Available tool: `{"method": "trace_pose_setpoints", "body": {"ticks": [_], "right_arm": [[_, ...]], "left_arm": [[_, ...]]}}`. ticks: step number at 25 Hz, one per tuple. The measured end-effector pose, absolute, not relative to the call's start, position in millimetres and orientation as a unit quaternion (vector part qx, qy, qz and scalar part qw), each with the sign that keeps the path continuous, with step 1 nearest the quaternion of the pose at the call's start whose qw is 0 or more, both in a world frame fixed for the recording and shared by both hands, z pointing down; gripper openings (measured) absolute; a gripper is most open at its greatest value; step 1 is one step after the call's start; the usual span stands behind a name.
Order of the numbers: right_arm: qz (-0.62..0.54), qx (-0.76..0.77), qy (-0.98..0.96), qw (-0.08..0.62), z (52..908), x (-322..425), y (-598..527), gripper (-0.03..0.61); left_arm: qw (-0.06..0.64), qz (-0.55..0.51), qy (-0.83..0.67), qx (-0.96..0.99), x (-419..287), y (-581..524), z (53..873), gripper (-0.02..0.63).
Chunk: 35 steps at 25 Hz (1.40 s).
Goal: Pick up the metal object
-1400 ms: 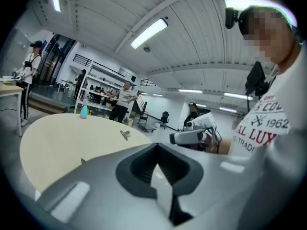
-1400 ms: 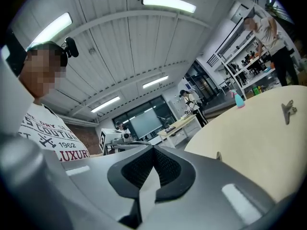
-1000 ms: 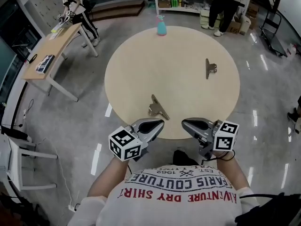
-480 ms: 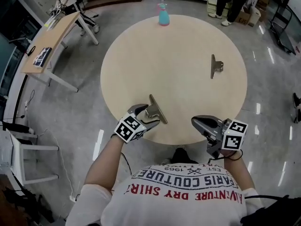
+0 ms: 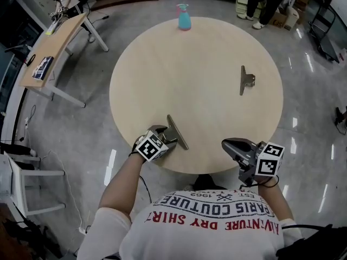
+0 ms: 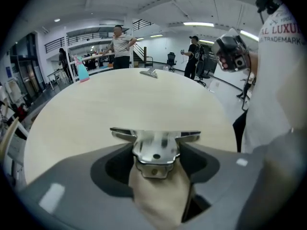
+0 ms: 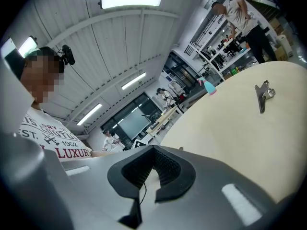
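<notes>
Right, the left tongs (image 5: pixel 162 137) are in. A second ago they hung off the table's (image 5: pixel 195 80) rim, pressed together. Now they sit over the near clip (image 5: pixel 176 131) at about 7 o'clock on the table.

In the left gripper view the tongs (image 6: pixel 156 152) are closing. The clip (image 6: pixel 154 137) is between them, and its flanks look to be meeting both pads. It's still lying on the table, not lifted.

The right tongs (image 5: pixel 227 144) have barely shifted and hang off the rim at 5 o'clock. They're spread, with nothing between them (image 7: pixel 156 169).

The second clip (image 5: pixel 246 81) sits untouched at 2 o'clock and the bottle (image 5: pixel 184 16) at 12.

I'd say the reach is done and the grasp is landing. I want the squeeze firm before I lift, because that shiny metal could slip.
</notes>
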State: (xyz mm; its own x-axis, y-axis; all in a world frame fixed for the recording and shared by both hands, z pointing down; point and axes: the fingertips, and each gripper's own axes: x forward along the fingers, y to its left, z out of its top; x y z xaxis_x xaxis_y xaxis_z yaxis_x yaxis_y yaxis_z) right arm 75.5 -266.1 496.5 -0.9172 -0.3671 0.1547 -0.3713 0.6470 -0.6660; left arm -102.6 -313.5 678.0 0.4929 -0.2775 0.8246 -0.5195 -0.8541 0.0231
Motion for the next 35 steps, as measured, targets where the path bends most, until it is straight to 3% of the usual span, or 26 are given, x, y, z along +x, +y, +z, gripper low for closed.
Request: {"method": "trace_pose_setpoints", "body": {"ticks": [1, 7, 18, 25, 35], "right_arm": [[0.368, 0.204, -0.907, 0.003, 497.0, 75.2, -266.2, 0.000], [0.363, 0.211, -0.908, 0.009, 500.3, 69.4, -264.1, 0.000], [0.282, 0.252, -0.926, -0.006, 447.0, 68.0, -257.1, 0.000], [0.242, 0.250, -0.937, -0.027, 409.5, 46.9, -236.2, 0.000], [0.223, 0.240, -0.945, 0.005, 410.5, 30.5, -218.9, 0.000]], "left_arm": [[0.130, 0.450, -0.232, 0.852, -102.9, -315.2, 678.3, 0.283], [0.121, 0.417, -0.262, 0.862, -100.7, -324.5, 661.6, 0.278], [0.104, 0.091, -0.328, 0.935, -89.6, -276.1, 424.6, 0.278], [0.085, 0.083, -0.327, 0.938, -89.9, -242.5, 399.8, 0.278], [0.084, 0.079, -0.318, 0.941, -88.6, -232.2, 395.4, 0.278]]}}
